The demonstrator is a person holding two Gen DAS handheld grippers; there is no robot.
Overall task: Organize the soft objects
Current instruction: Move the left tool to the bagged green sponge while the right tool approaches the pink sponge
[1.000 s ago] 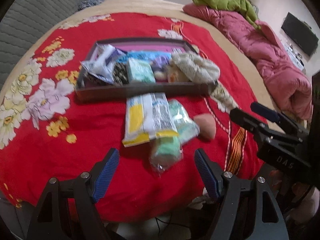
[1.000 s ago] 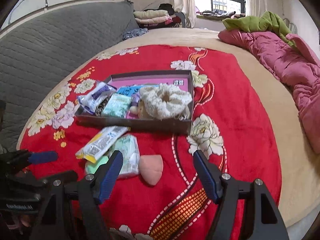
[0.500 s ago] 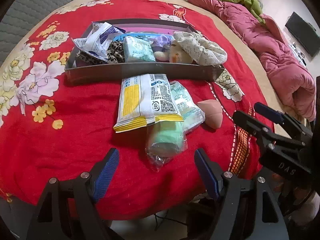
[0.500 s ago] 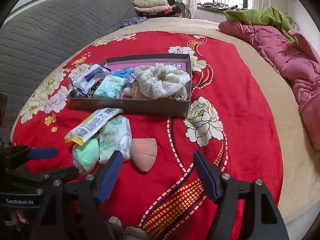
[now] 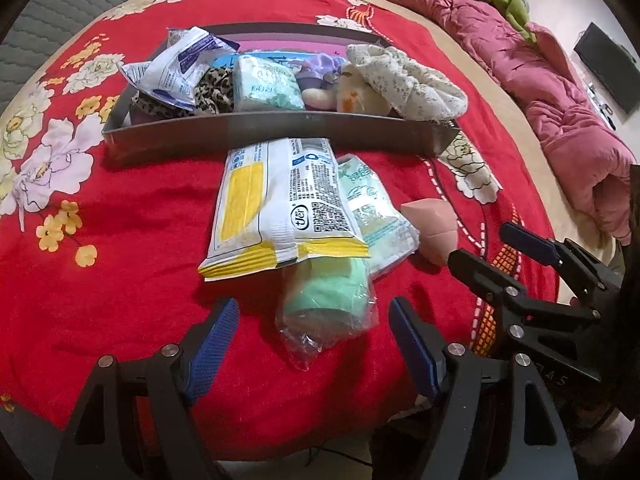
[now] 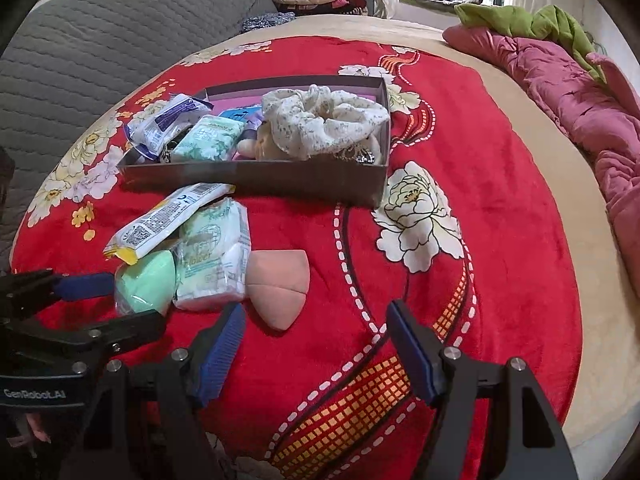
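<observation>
Both sets of tongs are poised low over the bed, jaws wide and empty. Nearest, the left tongs (image 5: 312, 332) frame the green sponge (image 5: 332, 292) in its clear wrapper, which lies just ahead of the tips, not touched. The right tongs (image 6: 316, 332) hang just short of the pink sponge (image 6: 280, 284). Beyond those, the yellow-and-white packet (image 5: 280, 208) overlaps the tissue pack (image 6: 214, 252). Further on, the box (image 6: 256, 178), already crowded, scrunchie (image 6: 324, 118) on top. This looks like the approach to a pick: next, reach forward, straddle, squeeze gently, lift to the box.
</observation>
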